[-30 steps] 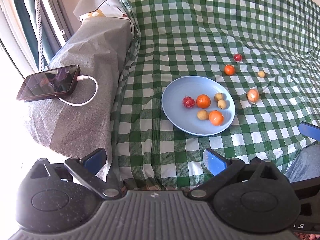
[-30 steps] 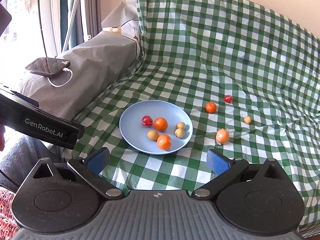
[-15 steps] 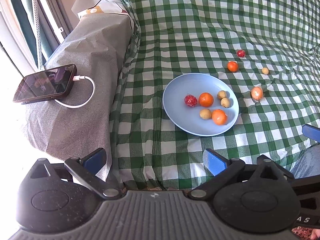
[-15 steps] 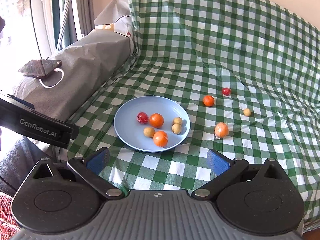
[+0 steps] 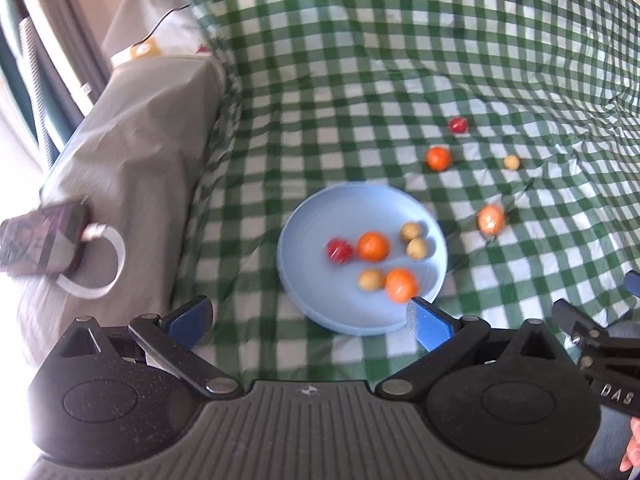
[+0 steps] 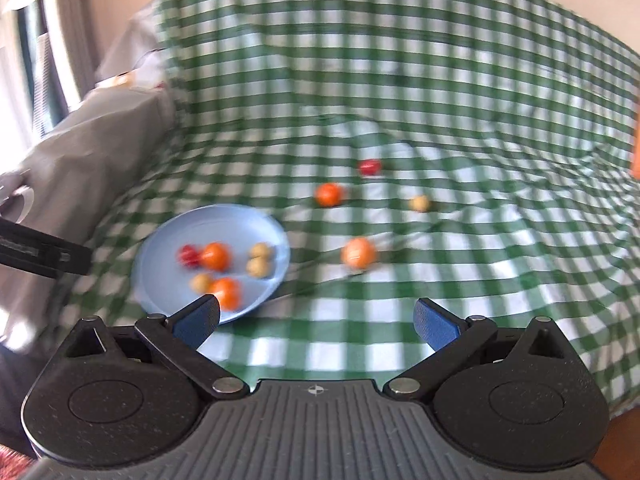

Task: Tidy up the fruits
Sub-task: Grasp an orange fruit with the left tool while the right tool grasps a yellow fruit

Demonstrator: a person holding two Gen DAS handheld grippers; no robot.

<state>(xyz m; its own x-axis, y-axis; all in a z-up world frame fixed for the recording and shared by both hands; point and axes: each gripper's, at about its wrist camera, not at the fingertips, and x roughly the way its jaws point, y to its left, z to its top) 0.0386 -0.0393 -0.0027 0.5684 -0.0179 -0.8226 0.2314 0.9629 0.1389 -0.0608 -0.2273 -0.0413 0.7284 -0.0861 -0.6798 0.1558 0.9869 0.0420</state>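
Note:
A light blue plate (image 5: 320,216) (image 6: 228,220) lies on the green checked cloth and holds several small fruits: oranges, yellow balls and a red one. On the cloth right of it lie a pale orange fruit (image 5: 490,218) (image 6: 358,252), an orange (image 5: 438,158) (image 6: 329,194), a red fruit (image 5: 458,124) (image 6: 369,167) and a small yellow fruit (image 5: 511,162) (image 6: 419,203). My left gripper (image 5: 310,322) is open and empty just before the plate's near rim. My right gripper (image 6: 316,322) is open and empty, near the plate's right edge, short of the pale orange fruit.
A grey covered armrest (image 5: 132,148) rises on the left, with a phone (image 5: 38,242) and white cable on it. The checked cloth climbs the backrest behind the fruits. The right gripper's body (image 5: 600,364) shows at the left view's right edge.
Both grippers have moved forward toward the plate and fruits, which now look larger. The right view has swung right, so the plate sits further left. Both stay open.

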